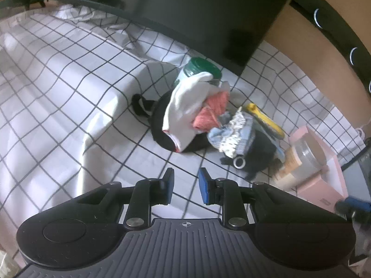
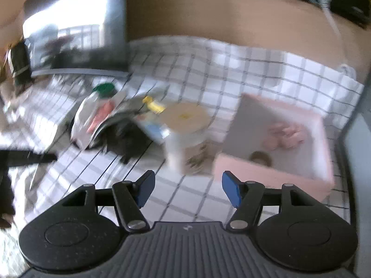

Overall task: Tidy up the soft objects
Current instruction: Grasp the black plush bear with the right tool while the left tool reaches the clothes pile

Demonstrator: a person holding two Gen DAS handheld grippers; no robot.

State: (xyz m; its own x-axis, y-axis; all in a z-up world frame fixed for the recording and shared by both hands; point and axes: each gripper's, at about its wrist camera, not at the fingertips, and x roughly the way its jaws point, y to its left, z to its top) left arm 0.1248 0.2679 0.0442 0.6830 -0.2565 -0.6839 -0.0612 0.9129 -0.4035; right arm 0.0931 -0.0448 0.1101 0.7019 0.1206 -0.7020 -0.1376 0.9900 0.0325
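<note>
left wrist view, left to right: checked white sheet [image 1: 69, 88] covering the work surface, creased and ridged at left; a dark panel [image 1: 185, 11], perhaps a screen, standing over its far edge; the pile of soft objects [image 1: 192, 111] near the middle, a white cloth [image 1: 183, 106] draped over an orange-pink knit [image 1: 211, 111] and a black item, all leaning on a green-lidded jar [image 1: 199, 69]; a pale blue frilled piece [image 1: 231, 134] and a yellow-edged thing [image 1: 266, 118] just beside; at far right the pink box [image 1: 324, 180] with a clear container [image 1: 303, 159] against it. the left gripper [image 1: 185, 186] hangs short of the pile, jaws narrowly parted, nothing between them.

right wrist view, heavily blurred: the same pile [image 2: 97, 118] at left, a white lidded tub [image 2: 185, 134] in the centre, the pink box [image 2: 273, 148] at right, open, with pinkish soft items already inside. the right gripper [image 2: 187, 191] has its jaws spread, empty, nearest the box and tub.

likely hazards: the cloths overlap, so a pinch on the white cloth may drag the knit along or tip the jar; a low approach could catch the loose sheet instead; the tub stands between pile and box and could be knocked in transfer. beyond the sheet, a tan wall.
</note>
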